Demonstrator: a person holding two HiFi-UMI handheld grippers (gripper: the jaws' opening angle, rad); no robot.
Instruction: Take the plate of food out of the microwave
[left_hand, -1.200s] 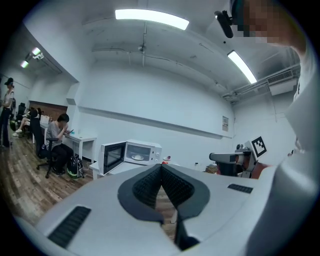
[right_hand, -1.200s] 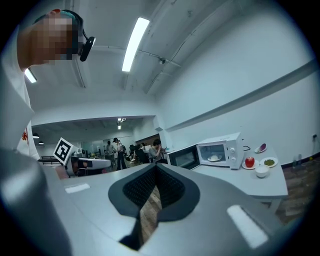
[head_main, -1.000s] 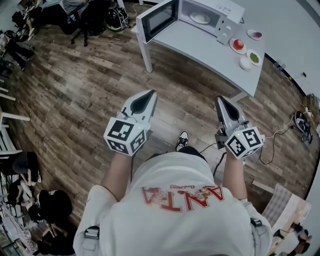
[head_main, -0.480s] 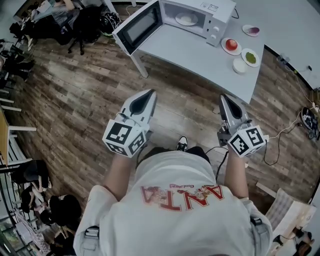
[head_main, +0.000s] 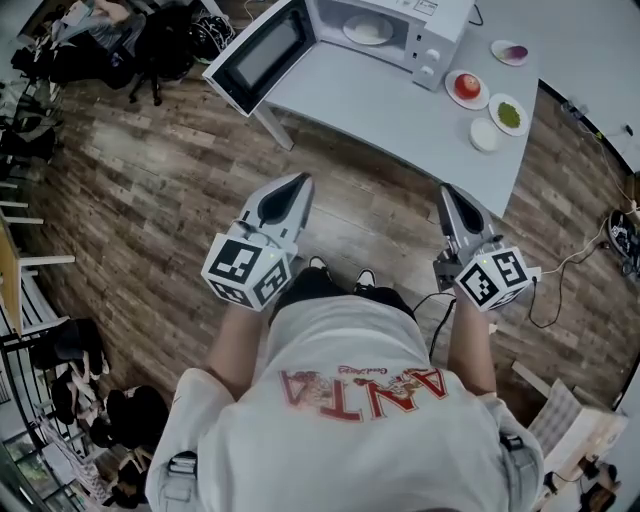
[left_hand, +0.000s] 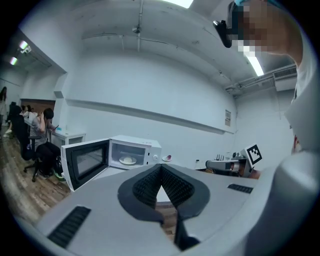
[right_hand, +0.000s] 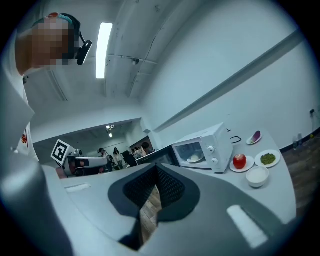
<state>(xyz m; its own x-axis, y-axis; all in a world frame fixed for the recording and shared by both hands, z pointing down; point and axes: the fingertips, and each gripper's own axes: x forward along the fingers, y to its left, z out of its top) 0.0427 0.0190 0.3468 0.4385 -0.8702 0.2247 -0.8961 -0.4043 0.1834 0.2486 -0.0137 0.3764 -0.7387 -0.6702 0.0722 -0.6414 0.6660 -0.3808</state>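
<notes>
While your left tongs (head_main: 296, 183) and right tongs (head_main: 447, 191) are pinched closed on nothing, well short of the table (head_main: 400, 100), reaching in like that would only shove the plate of food (head_main: 368, 30) — pale, shallow, whitish heap — deeper inside the open microwave (head_main: 440, 20) at the table's far left corner.
</notes>
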